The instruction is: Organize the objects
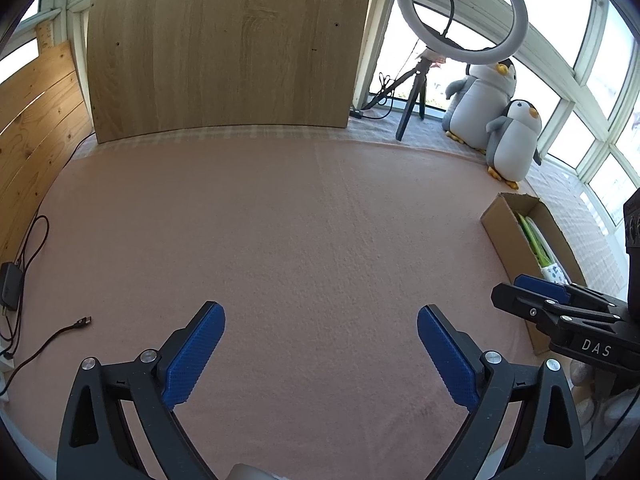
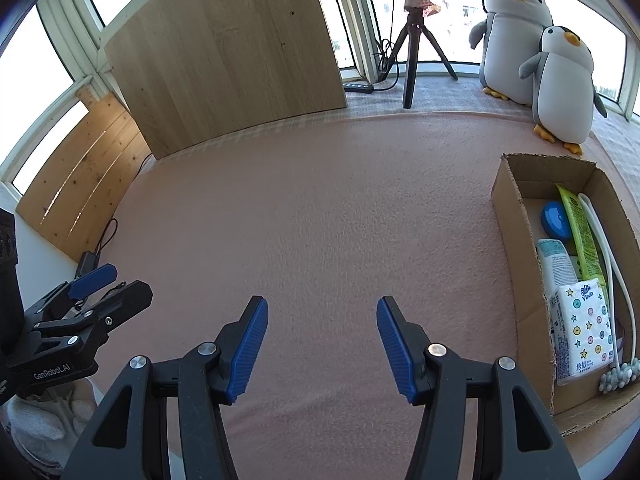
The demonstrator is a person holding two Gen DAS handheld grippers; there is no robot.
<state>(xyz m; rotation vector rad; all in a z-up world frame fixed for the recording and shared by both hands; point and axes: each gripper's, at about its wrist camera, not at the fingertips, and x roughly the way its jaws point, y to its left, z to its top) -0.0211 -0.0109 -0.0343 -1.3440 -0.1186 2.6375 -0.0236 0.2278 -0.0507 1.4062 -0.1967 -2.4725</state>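
An open cardboard box [image 2: 516, 216] lies on the pink cloth at the right; it also shows in the left wrist view [image 1: 504, 232]. Inside it are a tissue pack [image 2: 584, 332], a white tube [image 2: 556, 264], a green packet [image 2: 580, 236], a blue oval object [image 2: 556, 220] and a white cord [image 2: 612, 264]. My left gripper [image 1: 320, 340] is open and empty over the bare cloth. My right gripper [image 2: 320, 340] is open and empty over the cloth, left of the box. Each gripper shows at the edge of the other's view, the right one in the left wrist view [image 1: 560, 308] and the left one in the right wrist view [image 2: 80, 312].
Two plush penguins [image 2: 532, 48] stand behind the box. A ring light on a tripod [image 2: 416, 44] and a wooden board [image 2: 228, 48] stand at the back. A charger and cable [image 1: 24, 280] lie at the left edge of the cloth.
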